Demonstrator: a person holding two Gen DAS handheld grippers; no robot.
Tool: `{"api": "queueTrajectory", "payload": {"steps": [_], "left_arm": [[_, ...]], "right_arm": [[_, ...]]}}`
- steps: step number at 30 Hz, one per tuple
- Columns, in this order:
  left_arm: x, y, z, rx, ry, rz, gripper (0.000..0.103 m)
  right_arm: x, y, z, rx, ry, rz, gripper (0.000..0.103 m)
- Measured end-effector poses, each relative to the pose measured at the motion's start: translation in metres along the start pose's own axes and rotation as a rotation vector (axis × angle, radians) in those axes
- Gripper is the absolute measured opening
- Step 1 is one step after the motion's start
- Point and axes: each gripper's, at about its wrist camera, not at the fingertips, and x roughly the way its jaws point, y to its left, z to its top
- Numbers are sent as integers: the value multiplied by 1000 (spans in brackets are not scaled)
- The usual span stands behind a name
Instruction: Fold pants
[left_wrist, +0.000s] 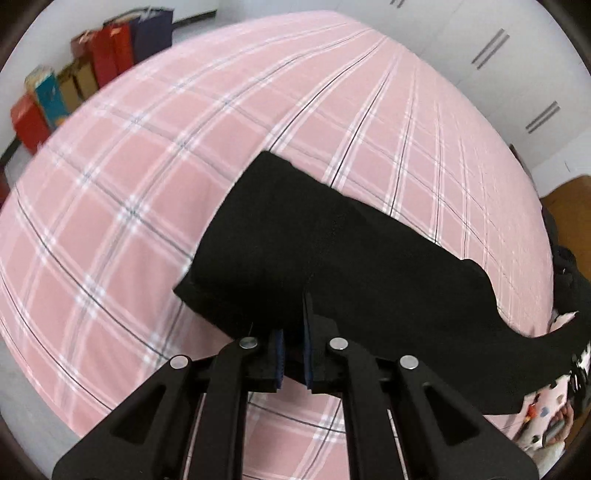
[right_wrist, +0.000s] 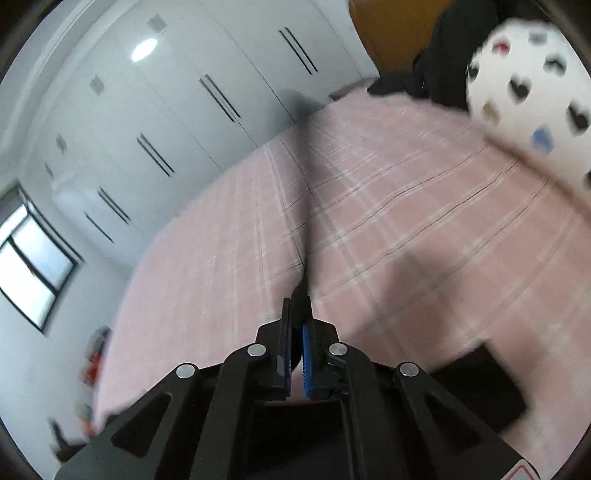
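Note:
Black pants (left_wrist: 314, 240) lie across a pink plaid bed (left_wrist: 147, 184), partly folded, with a squared end at the upper left. My left gripper (left_wrist: 293, 317) is shut on their near edge, and the cloth runs between the pads. The pants stretch to the lower right, toward a sleeve with heart prints (left_wrist: 546, 406). In the blurred right wrist view my right gripper (right_wrist: 298, 304) is shut. A thin dark strip of the pants (right_wrist: 304, 184) leaves its fingertips edge-on and runs away over the bed (right_wrist: 406, 203). Another black part of the pants (right_wrist: 480, 387) shows at the lower right.
Coloured bags and boxes (left_wrist: 92, 62) line the wall beyond the bed. White wardrobe doors (right_wrist: 184, 110) and a window (right_wrist: 37, 258) stand to the left. A dark heap of clothes (right_wrist: 424, 74) lies at the bed's far end. The person's heart-print sleeve (right_wrist: 524, 92) fills the upper right.

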Motion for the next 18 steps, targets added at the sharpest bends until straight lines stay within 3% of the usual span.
{"api": "queueTrajectory", "payload": {"steps": [5, 7, 10, 12, 14, 17, 18], "left_arm": [[40, 16, -26, -32, 79, 11, 9], [52, 17, -37, -39, 85, 11, 9], [50, 23, -45, -46, 47, -23, 10], [43, 25, -45, -37, 42, -15, 16], [27, 28, -46, -2, 18, 22, 17], [3, 44, -49, 29, 2, 57, 17], [-5, 49, -49, 21, -15, 119, 17]], "right_arm": [[25, -76, -86, 79, 200, -160, 4], [37, -96, -110, 140, 270, -169, 4], [39, -118, -125, 314, 240, -105, 5], [35, -119, -121, 353, 241, -97, 11], [31, -105, -116, 238, 259, -177, 22], [14, -71, -116, -79, 265, -358, 40], [7, -65, -119, -147, 258, -406, 43]]}}
